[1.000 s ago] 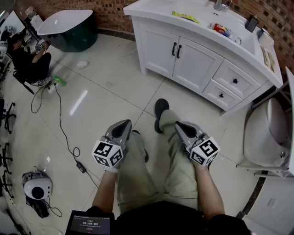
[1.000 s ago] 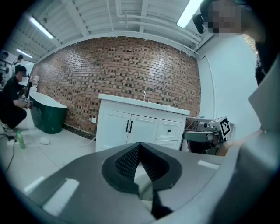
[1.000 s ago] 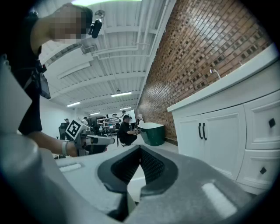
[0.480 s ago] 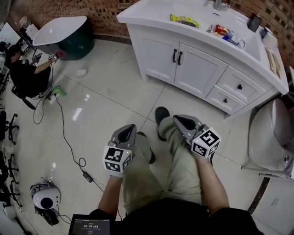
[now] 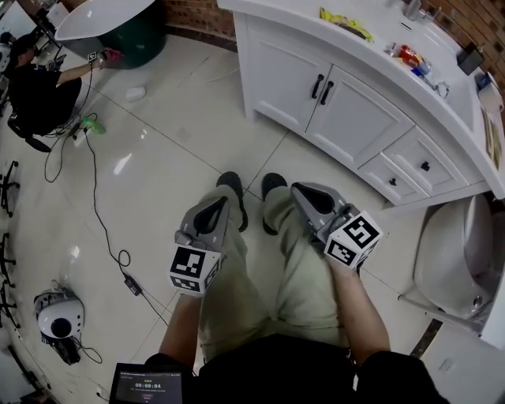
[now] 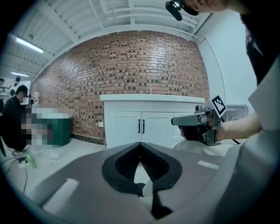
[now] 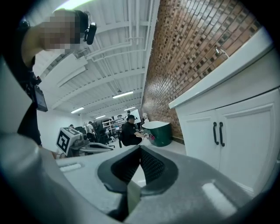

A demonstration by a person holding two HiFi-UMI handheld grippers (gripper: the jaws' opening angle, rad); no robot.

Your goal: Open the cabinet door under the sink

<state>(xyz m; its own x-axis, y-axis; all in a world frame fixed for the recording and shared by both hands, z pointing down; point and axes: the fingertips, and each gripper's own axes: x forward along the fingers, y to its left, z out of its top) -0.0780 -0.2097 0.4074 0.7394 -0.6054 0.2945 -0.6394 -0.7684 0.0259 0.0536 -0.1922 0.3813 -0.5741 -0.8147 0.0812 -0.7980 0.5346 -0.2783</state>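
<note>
Cabinet doors (image 5: 284,75) under the sink: a white panelled pair set in the front of the vanity, at the top of the head view. Both leaves sit flush with the frame, with no gap at the meeting edge. Two black bar handles (image 5: 322,89) stand upright side by side where the leaves meet. The white worktop (image 5: 300,28) runs above them, with the tap (image 5: 410,8) further along to the right.

Progress: nothing on the door is done yet, and I judge this the approach stage. Neither leaf has been touched. Bare floor tile (image 5: 181,134) lies between the person's shoes and the cabinet. Still to come: reach in, take one handle, and swing that leaf out on its hinges.

Left gripper (image 5: 213,209): jaws pressed together, nothing in them, held over the left thigh.
Right gripper (image 5: 304,193): jaws likewise closed tight and empty, over the right thigh. Either pair would have to part before it could take a handle.

Round about: two small drawers (image 5: 406,170) with dark knobs sit just right of the doors. A yellow packet (image 5: 346,22) and a red item (image 5: 406,54) lie on the worktop. A toilet (image 5: 454,252) is at the far right. A dark green tub (image 5: 118,31) and a seated person (image 5: 31,87) are well off to the left, with a black cable (image 5: 99,213) trailing across the floor.
</note>
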